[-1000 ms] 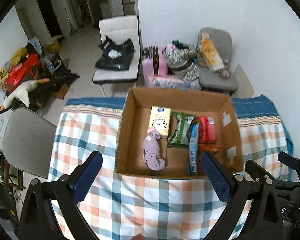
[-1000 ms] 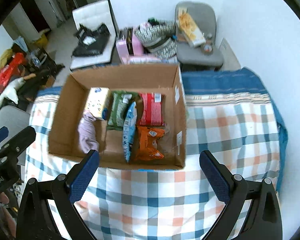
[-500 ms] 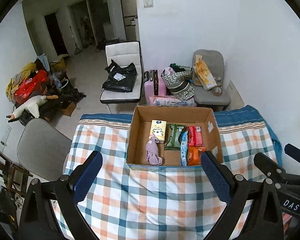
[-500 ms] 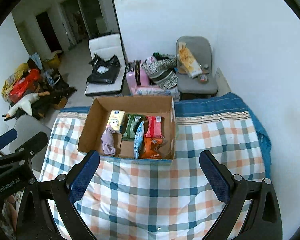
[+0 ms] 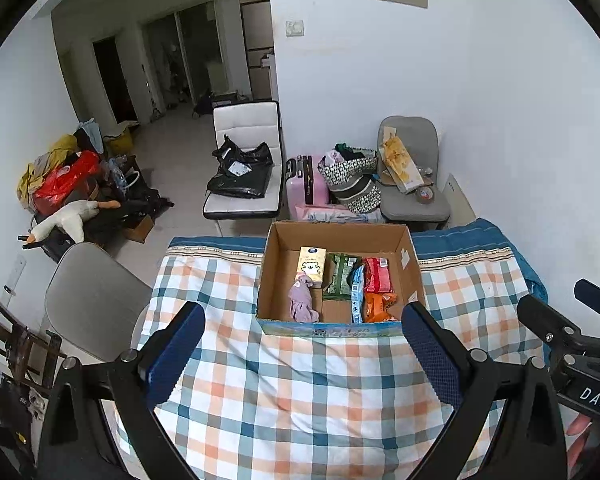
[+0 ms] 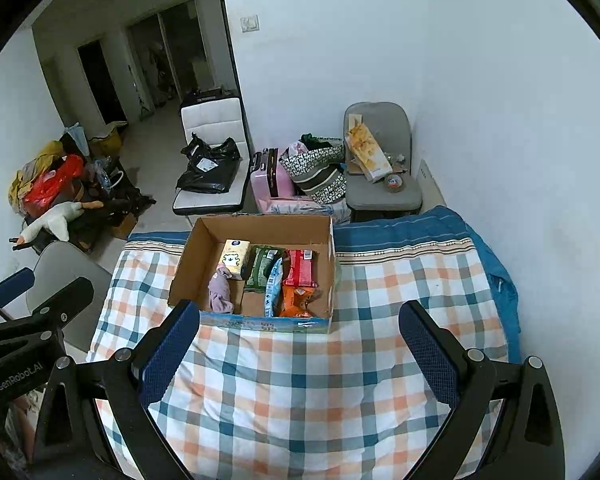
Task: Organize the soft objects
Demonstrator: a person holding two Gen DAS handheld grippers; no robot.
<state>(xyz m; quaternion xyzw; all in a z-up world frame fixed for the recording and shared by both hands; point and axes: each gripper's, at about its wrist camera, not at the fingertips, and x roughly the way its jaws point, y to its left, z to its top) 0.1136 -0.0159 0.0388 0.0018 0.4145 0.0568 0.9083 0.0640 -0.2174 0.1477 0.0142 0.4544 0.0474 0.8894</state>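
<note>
1. Left wrist view: the left gripper [image 5: 300, 354] hangs above the checked cloth [image 5: 300, 400], its jaws spread wide and holding nothing.
2. Right wrist view: the right gripper [image 6: 298, 350] is likewise wide apart and empty, well short of the cardboard box [image 6: 188, 264].
3. The box sits on the cloth toward the far edge of the table.
4. Inside lie a purple sock [image 5: 302, 304], a tissue pack [image 5: 311, 266], a green packet [image 5: 340, 276], a blue packet [image 5: 356, 292], a red packet [image 5: 377, 276] and an orange packet [image 5: 381, 307].
</note>
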